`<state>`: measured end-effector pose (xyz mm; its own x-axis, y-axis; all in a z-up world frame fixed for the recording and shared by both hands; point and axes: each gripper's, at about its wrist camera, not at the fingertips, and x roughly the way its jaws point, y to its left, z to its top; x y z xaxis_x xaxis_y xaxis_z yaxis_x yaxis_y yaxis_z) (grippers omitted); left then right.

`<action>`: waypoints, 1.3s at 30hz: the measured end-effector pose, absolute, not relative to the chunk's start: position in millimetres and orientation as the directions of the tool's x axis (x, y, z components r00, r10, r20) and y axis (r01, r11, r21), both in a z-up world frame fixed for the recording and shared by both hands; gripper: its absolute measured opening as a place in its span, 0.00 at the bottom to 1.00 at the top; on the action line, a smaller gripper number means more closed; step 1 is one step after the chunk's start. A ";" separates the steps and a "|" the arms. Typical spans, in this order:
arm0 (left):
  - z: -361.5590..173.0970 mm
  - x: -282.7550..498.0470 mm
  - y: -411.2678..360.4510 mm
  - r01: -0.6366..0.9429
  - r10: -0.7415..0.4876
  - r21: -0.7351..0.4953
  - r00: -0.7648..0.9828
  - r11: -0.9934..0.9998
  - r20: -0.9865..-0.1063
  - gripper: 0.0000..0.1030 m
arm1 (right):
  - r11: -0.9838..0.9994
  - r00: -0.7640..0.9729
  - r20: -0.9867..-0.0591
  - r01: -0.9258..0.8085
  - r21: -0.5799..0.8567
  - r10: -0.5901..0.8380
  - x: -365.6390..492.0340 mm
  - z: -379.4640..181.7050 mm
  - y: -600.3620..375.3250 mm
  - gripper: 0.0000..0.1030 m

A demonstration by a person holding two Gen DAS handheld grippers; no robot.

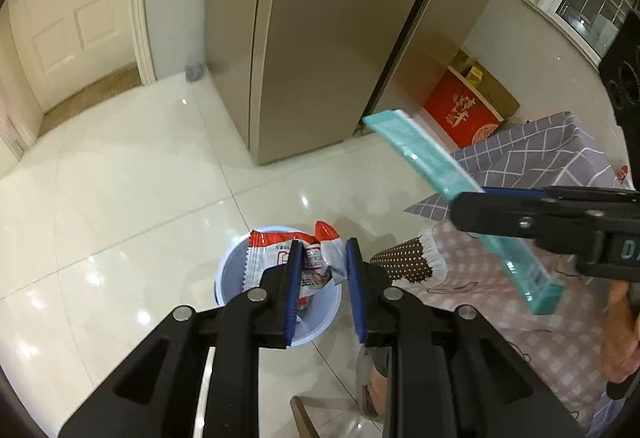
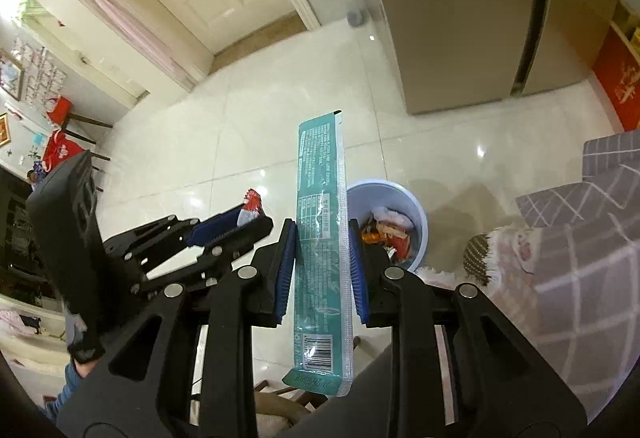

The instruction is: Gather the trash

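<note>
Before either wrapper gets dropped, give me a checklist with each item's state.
1. Red-and-white wrapper held in left gripper: ok.
2. Left gripper above the trash bin: ok.
3. Teal wrapper clamped in right gripper: ok.
4. Teal wrapper over the bin: not ok; in the right wrist view it is beside it.
5. Room left in the bin: ok; the trash inside sits below the rim.
6. Teal wrapper's length fitting the bin: cannot tell.

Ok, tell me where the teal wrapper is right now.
The teal wrapper is clamped upright in the right gripper, held above the floor just left of the blue trash bin in the right wrist view.
</note>
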<state>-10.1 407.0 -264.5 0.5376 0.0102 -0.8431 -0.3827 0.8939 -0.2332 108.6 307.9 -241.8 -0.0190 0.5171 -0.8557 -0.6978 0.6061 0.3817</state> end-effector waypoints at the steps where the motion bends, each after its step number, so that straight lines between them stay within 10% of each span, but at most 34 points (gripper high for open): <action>1: -268.3 -4.6 407.3 -0.384 0.004 -0.232 0.524 0.894 -0.852 0.31 | 0.614 -0.025 -0.859 -0.689 0.385 0.511 113.4 -245.8 315.4 0.35; 2: -273.0 1.2 408.6 -0.395 0.011 -0.218 0.503 0.893 -0.864 0.43 | 0.624 -0.028 -0.864 -0.680 0.385 0.503 115.9 -249.0 321.8 0.69; 4: -275.9 0.3 418.2 -0.434 0.046 -0.198 0.490 0.879 -0.870 0.90 | 0.644 -0.010 -0.869 -0.668 0.374 0.495 120.7 -251.0 323.2 0.89; 15: -244.4 -7.3 416.6 -0.493 0.168 -0.134 0.520 0.860 -0.837 0.91 | 0.661 0.093 -0.804 -0.629 0.410 0.587 137.9 -199.6 274.2 0.94; 26: -106.3 -3.6 293.3 -0.395 0.335 0.041 0.713 0.918 -0.616 0.95 | 0.719 0.333 -0.682 -0.559 0.412 0.651 133.8 -98.8 124.4 0.94; 39: 15.3 32.5 84.1 -0.034 0.009 -0.046 0.890 0.998 -0.456 0.96 | 0.994 0.839 -0.534 -0.075 0.077 0.105 68.2 20.7 -106.6 0.94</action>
<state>32.5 84.1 15.3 0.8902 0.0089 -0.4556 -0.0336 0.9984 -0.0461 68.2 -106.6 20.7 0.8391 0.1045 -0.5339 -0.0749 0.9942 0.0769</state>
